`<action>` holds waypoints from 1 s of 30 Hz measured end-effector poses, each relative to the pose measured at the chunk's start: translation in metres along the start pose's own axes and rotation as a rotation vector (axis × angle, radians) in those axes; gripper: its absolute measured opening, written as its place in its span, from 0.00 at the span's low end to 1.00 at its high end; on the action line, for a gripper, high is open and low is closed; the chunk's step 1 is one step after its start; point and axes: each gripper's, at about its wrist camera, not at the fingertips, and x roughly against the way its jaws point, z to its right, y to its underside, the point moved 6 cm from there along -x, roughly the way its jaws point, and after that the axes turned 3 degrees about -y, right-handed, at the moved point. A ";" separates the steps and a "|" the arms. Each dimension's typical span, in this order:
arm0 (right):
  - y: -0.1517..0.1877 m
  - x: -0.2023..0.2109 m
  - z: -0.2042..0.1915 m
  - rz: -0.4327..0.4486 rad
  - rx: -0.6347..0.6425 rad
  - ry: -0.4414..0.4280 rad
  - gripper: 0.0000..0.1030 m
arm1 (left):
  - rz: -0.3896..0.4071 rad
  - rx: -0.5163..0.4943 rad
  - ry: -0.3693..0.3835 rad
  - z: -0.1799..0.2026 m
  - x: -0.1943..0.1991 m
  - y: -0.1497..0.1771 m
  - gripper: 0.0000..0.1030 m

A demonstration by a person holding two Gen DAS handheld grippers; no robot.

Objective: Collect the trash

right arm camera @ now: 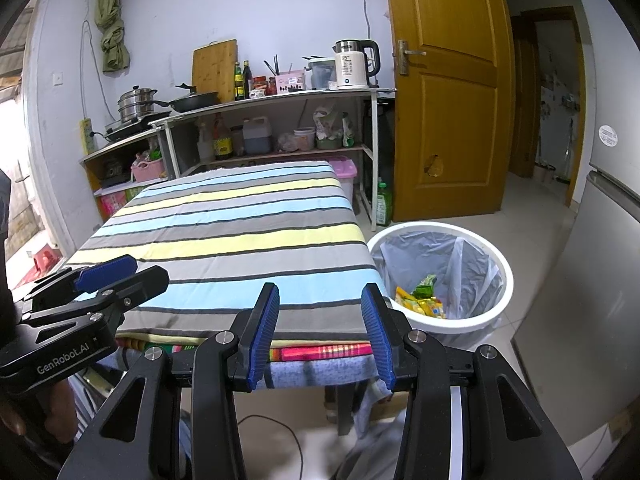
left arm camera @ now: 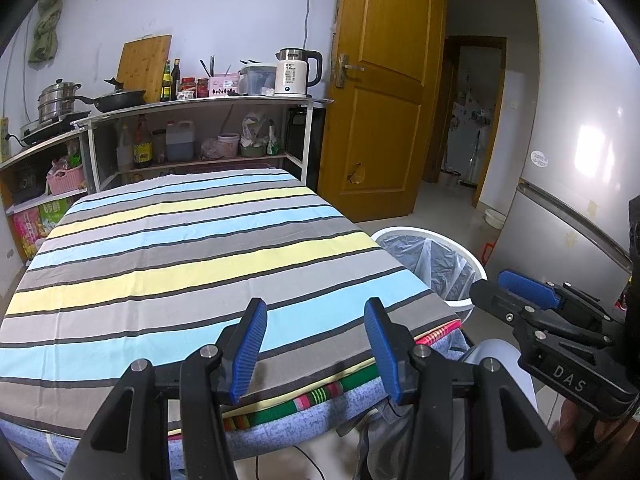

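Observation:
A white bin [right arm camera: 496, 300] lined with a clear bag stands on the floor right of the table; yellow and green wrappers [right arm camera: 422, 300] lie inside it. The bin also shows in the left wrist view [left arm camera: 460, 302], its contents hidden. My left gripper [left arm camera: 316, 346] is open and empty over the near edge of the striped tablecloth [left arm camera: 192, 264]. My right gripper [right arm camera: 320, 330] is open and empty at the table's near right corner, left of the bin. Each gripper shows in the other's view: the right one [left arm camera: 520, 292], the left one [right arm camera: 116, 272]. I see no trash on the cloth [right arm camera: 240, 236].
A shelf unit [right arm camera: 280, 98] with pots, bottles and a kettle [right arm camera: 354, 64] stands behind the table. A wooden door [right arm camera: 448, 92] is at the back right, a grey fridge [right arm camera: 600, 260] at the far right. A green bottle [right arm camera: 383, 204] stands on the floor.

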 end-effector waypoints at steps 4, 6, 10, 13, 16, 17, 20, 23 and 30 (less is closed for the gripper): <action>0.000 0.000 0.000 0.000 0.000 0.001 0.43 | 0.000 0.000 0.001 0.000 0.000 0.000 0.49; 0.000 0.000 -0.001 0.000 0.000 0.001 0.43 | 0.000 0.000 -0.001 0.000 0.000 0.000 0.49; 0.000 0.000 -0.001 0.001 0.000 0.000 0.43 | -0.001 0.000 0.001 0.000 0.000 0.000 0.49; 0.000 0.000 -0.001 0.000 0.000 0.000 0.43 | -0.003 -0.001 0.002 0.000 0.001 0.001 0.49; 0.000 0.001 -0.002 0.000 0.000 0.000 0.43 | -0.004 -0.003 0.003 0.001 0.001 0.002 0.49; 0.000 0.001 -0.002 0.000 0.000 0.000 0.43 | -0.004 -0.002 0.004 0.001 0.002 0.002 0.49; 0.000 0.000 -0.002 -0.001 0.000 -0.001 0.43 | -0.005 -0.003 0.004 0.000 0.002 0.002 0.49; 0.000 0.001 -0.002 -0.002 0.001 -0.001 0.43 | -0.008 -0.003 0.005 0.000 0.002 0.002 0.49; 0.001 0.001 -0.004 -0.003 0.002 0.000 0.43 | -0.010 -0.004 0.006 -0.001 0.002 0.003 0.49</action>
